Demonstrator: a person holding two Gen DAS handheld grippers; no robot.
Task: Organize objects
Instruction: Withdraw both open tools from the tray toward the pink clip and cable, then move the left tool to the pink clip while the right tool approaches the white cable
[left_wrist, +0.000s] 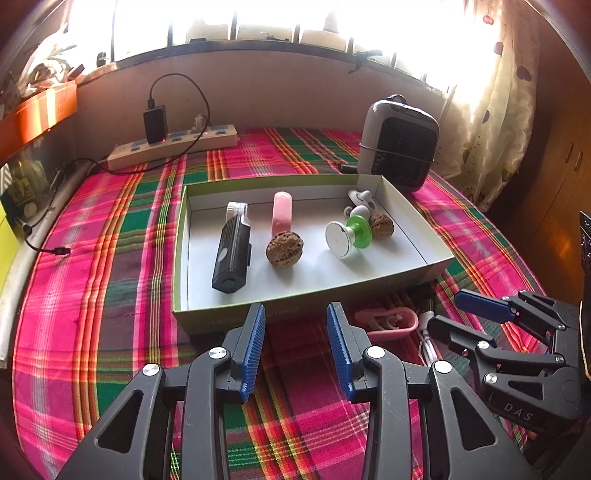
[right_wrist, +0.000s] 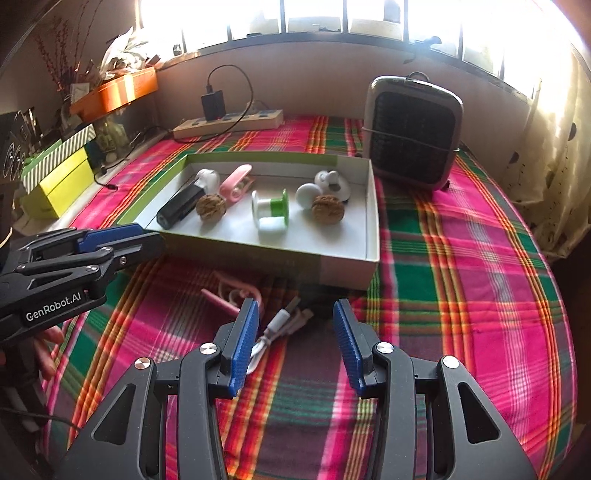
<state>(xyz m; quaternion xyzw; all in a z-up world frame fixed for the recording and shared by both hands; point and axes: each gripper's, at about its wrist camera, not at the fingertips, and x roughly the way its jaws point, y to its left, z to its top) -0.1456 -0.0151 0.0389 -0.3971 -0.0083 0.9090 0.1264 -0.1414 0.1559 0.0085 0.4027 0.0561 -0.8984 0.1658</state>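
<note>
The box (right_wrist: 258, 243) sat mid-desk on the plaid cloth (right_wrist: 461, 258), already holding most items. We judged the pink clip (right_wrist: 236, 291) and white cable (right_wrist: 280, 321) before it came next: our left gripper (left_wrist: 295, 347) and right gripper (right_wrist: 295, 347), jaws released and empty, should straddle one squarely. The right gripper's finger (right_wrist: 242, 347) partly hid the cable.

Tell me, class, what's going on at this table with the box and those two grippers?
A person holds two grippers over a plaid-covered table, sorting small things into a shallow box. Already inside lie a black device, two walnuts, a green-and-white spool, a pink clip and some white pieces. A white cable and another pink clip remain on the cloth in front of the box. The right gripper hangs open above the cable; the left gripper is open and empty.
</note>
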